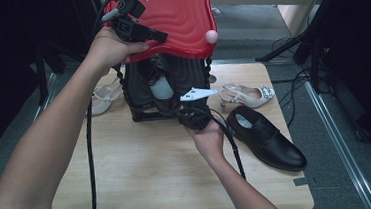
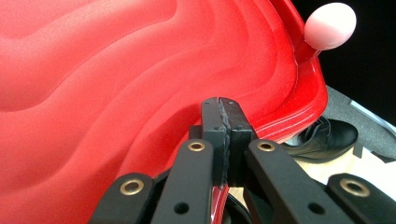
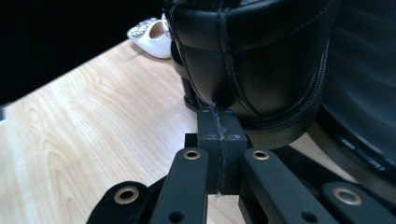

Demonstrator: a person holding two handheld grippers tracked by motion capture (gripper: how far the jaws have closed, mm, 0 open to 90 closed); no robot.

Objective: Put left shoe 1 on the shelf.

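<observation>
**Red lid lifted, black shoe pinched in the case**

The left gripper (image 1: 160, 36) has its jaws pinching the rim of the red lid (image 1: 176, 12), raised at 12 o'clock on the counter (image 1: 144, 173). The right gripper (image 1: 186, 112) has its jaws pinching the heel of a black shoe (image 3: 252, 56) inside the case (image 1: 137, 95).

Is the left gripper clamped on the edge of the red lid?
Yes, in the left gripper view the left gripper has its jaws closed on the thin rim of the red lid.
</observation>
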